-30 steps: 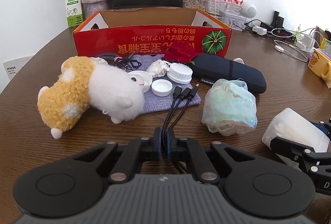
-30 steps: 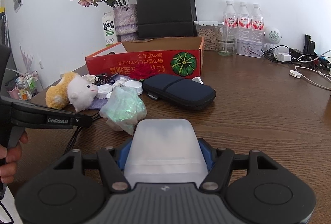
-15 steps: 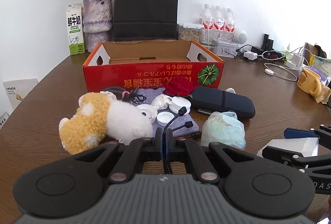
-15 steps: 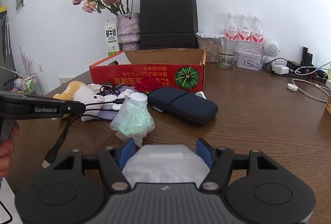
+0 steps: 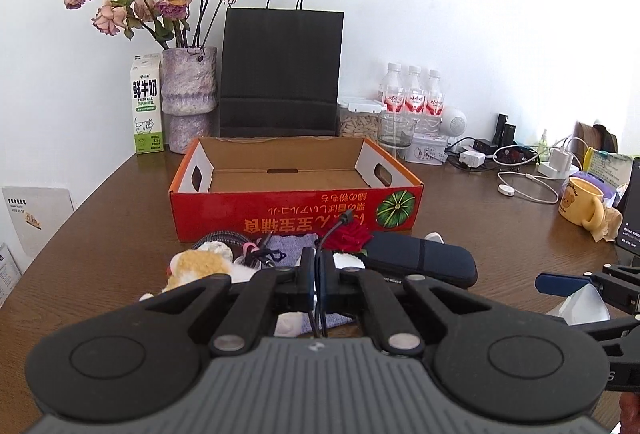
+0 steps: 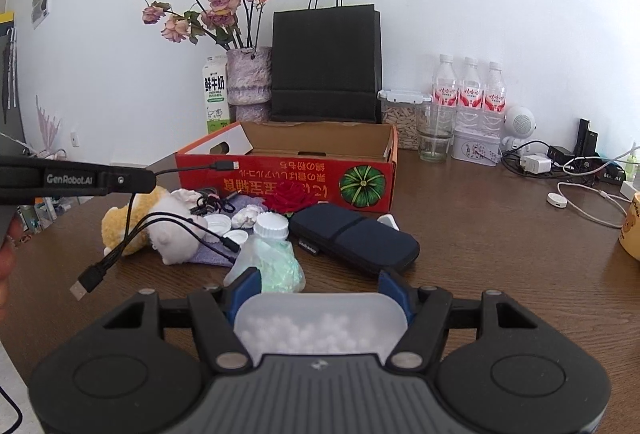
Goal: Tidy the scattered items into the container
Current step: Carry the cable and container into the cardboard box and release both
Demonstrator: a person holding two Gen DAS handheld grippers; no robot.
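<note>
My left gripper (image 5: 318, 260) is shut on a black multi-plug cable (image 5: 334, 232). In the right wrist view the cable (image 6: 132, 230) dangles from the left gripper (image 6: 149, 181) above the table. My right gripper (image 6: 320, 284) is shut on a translucent tub of white balls (image 6: 320, 326), also visible at the right edge of the left wrist view (image 5: 584, 304). The open red cardboard box (image 5: 296, 211) stands behind the clutter. In front of it lie a plush toy (image 6: 168, 230), a navy pouch (image 6: 354, 238), a red rose (image 6: 294, 195) and a greenish bag (image 6: 274, 262).
Behind the box stand a vase of dried roses (image 5: 188, 101), a milk carton (image 5: 147, 105), a black paper bag (image 5: 280, 73) and water bottles (image 5: 414, 95). Chargers and white cables (image 5: 520, 177) and a yellow mug (image 5: 580, 203) sit at the right.
Both grippers have risen. The cable came up off the table and now hangs from the left gripper. The tub stays held in the right gripper.
</note>
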